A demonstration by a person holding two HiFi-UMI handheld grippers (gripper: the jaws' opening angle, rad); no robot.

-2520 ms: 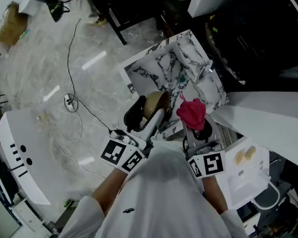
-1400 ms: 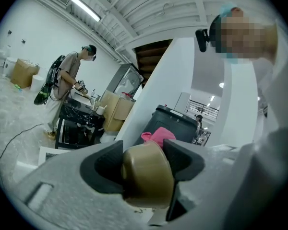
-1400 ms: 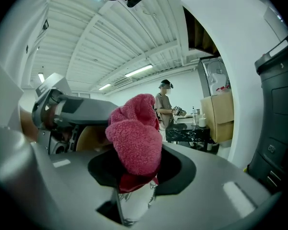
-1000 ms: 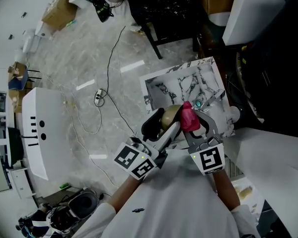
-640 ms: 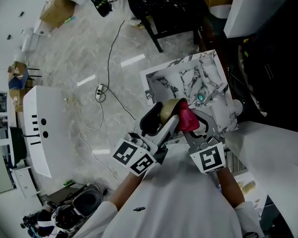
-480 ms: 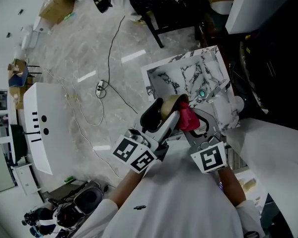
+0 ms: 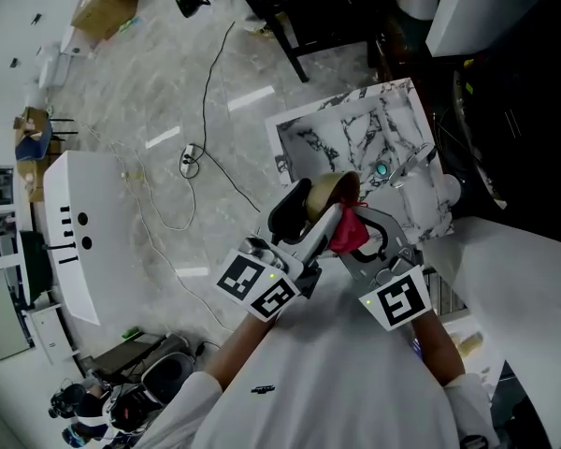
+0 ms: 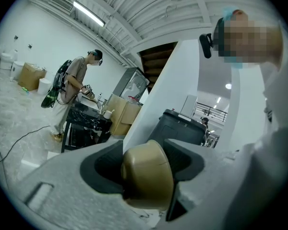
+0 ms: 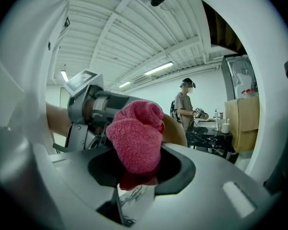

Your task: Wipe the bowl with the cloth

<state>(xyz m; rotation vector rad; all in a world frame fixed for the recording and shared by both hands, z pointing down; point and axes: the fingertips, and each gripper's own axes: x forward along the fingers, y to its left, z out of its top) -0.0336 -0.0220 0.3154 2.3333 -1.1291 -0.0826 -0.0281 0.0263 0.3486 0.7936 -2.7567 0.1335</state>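
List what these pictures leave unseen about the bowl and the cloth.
- Inside of the bowl: the left gripper view shows only its outer side, and it is too small in the head view.
- Whether the cloth touches the bowl: in the right gripper view the cloth covers most of the bowl.
- The cloth's lower end: sunk between the right tongs, right gripper view.
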